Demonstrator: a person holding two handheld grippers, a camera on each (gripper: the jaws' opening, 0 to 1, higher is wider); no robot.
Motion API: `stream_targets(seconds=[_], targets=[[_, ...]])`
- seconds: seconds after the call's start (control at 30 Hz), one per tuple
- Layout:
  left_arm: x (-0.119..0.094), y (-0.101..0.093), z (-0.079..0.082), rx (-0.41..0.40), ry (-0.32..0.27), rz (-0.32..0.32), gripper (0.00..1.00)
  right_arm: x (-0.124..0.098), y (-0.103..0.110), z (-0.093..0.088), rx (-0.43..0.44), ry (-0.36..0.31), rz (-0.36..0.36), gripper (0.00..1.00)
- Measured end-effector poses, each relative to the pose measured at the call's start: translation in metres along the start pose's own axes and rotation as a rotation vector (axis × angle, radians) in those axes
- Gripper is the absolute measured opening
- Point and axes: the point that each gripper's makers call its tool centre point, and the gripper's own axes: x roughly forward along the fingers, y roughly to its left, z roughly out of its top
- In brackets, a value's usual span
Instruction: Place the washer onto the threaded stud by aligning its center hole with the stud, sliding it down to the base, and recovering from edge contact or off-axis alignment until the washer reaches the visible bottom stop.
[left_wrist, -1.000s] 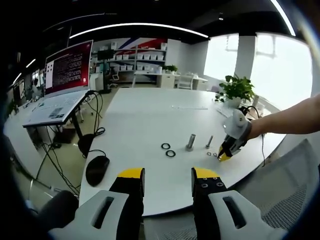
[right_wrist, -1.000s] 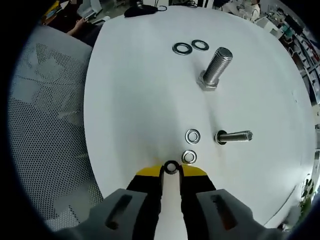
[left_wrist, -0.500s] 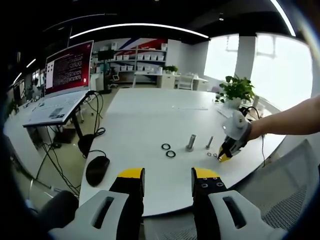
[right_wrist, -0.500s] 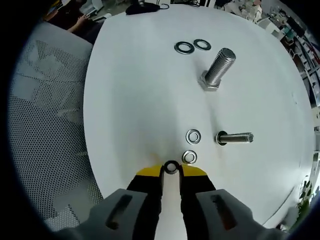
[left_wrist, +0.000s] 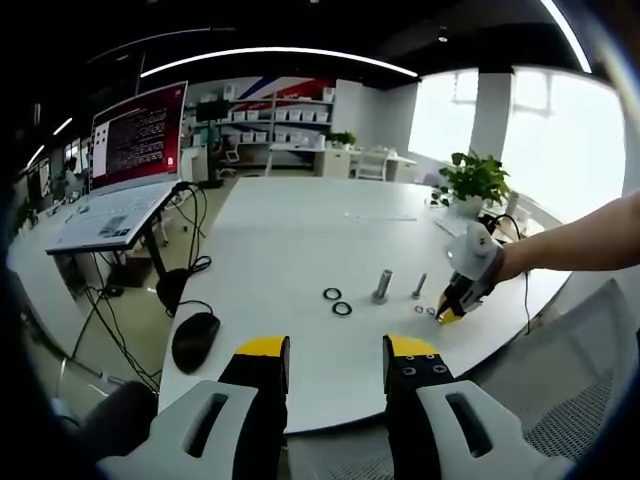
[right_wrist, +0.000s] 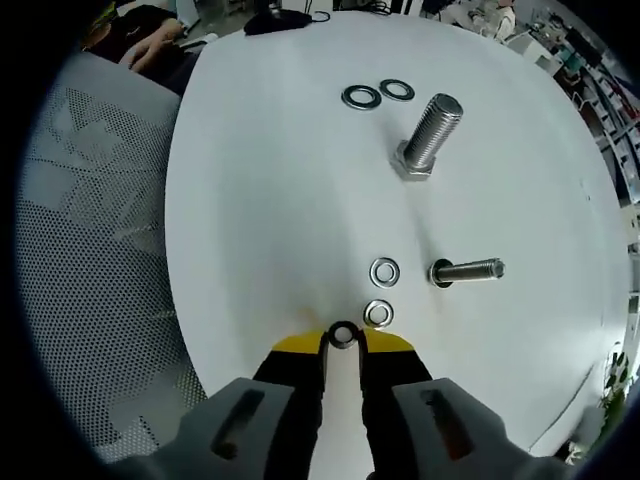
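- In the right gripper view, the right gripper (right_wrist: 342, 342) had its yellow-tipped jaws pinching a small dark washer (right_wrist: 342, 335) by its rim, just above the white desk (right_wrist: 260, 200).
- Just beyond the jaw tips, two small steel washers lay flat on the desk: the nearer washer (right_wrist: 378, 313) just beside the held one, the farther washer (right_wrist: 384, 271) a little past it.
- The thin threaded stud (right_wrist: 468, 270) stood on its head just beside the farther washer, apart from it; its shaft leaned toward the right of that view.
- Farther out, the thick bolt (right_wrist: 430, 135) stood on its hexagonal head, and beyond it a pair of large washers (right_wrist: 377, 94) lay side by side.
- A mesh chair back (right_wrist: 90, 280) showed past the desk edge.
- In the left gripper view, the left gripper (left_wrist: 335, 350) hovered well apart from the parts, near the desk's front edge, its jaws spread with nothing between them.
- That view caught the right gripper (left_wrist: 450, 310) low over the desk beside the thin stud (left_wrist: 419, 284), with the person's bare arm (left_wrist: 575, 240) behind it.
- A dark mouse (left_wrist: 195, 340) lay near the desk's edge, a potted plant (left_wrist: 470, 180) stood at the far side, and a red screen (left_wrist: 138, 135) stood on another table.
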Motion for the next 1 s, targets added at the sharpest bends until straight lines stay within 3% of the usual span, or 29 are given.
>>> stream_targets(seconds=[1.0], targets=[[0.0001, 0.0007, -0.0001, 0.000, -0.002, 0.000, 0.35, 0.0022, -0.0002, 0.0019, -0.029, 0.036, -0.006, 0.16]])
